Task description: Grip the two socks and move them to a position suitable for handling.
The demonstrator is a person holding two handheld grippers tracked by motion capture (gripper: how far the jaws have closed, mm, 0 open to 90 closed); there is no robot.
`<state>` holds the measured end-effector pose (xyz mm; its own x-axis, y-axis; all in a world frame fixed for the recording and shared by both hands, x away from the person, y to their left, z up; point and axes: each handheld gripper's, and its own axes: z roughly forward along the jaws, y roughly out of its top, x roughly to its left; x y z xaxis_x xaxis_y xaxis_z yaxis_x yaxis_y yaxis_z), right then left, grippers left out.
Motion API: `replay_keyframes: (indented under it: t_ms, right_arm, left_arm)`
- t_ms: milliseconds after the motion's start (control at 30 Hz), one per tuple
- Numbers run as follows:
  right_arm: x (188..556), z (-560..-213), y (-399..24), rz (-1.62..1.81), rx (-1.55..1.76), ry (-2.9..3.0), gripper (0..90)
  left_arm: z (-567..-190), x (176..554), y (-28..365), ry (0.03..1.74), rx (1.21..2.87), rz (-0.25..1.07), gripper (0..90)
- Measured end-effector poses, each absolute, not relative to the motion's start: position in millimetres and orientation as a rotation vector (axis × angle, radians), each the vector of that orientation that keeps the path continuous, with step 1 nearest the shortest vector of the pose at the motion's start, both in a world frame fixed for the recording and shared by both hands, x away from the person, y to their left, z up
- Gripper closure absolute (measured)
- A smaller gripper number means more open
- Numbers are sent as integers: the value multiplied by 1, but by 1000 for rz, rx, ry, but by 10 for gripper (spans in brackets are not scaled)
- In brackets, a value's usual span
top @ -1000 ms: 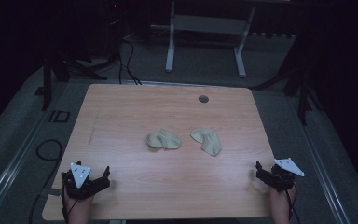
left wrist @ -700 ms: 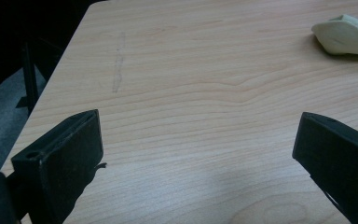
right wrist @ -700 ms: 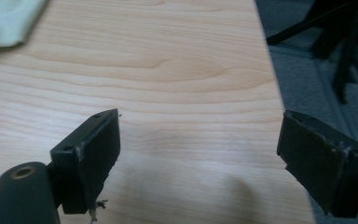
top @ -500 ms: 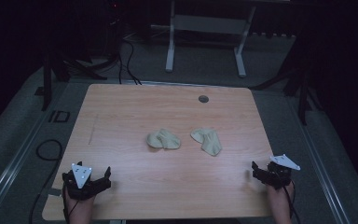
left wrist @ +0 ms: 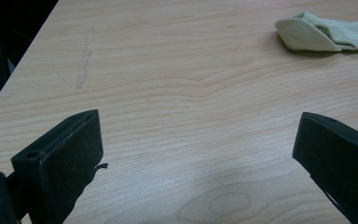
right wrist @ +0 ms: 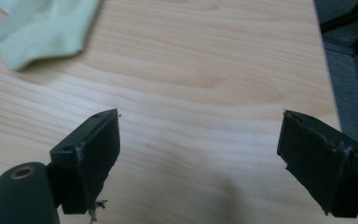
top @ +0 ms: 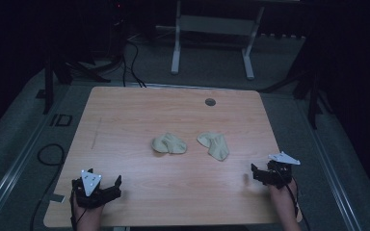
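Left gripper (top: 107,185) and right gripper (top: 257,172) at the table's (top: 125,120) near corners, jaws spread wide, empty; two pale socks, left sock (top: 169,143) and right sock (top: 214,145), mid-table, apart.

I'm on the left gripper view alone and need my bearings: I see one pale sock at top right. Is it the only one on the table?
Observer: No. A second sock lies to the right of that sock, apart from it.
Operator: Where's the right gripper?
Observer: The right gripper is near the table's front right edge, jaws open, holding nothing.
Operator: Anything else on the table?
Observer: A small round grommet near the far edge.
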<state>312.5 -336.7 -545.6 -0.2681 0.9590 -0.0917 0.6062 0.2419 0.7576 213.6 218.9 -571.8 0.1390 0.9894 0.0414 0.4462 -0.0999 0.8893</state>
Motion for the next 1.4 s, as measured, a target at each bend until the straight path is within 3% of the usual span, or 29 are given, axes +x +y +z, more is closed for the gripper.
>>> replay_keyframes:
  t_ms: [867,1400]
  right_arm:
    - [371,-508,-255,914,1345,2118,130]
    - [420,-525,-197,866,1348,2202,197]
  left_arm:
    - [-571,215,219,1375,1664,880,15]
    - [-572,214,219,1350,1677,858,15]
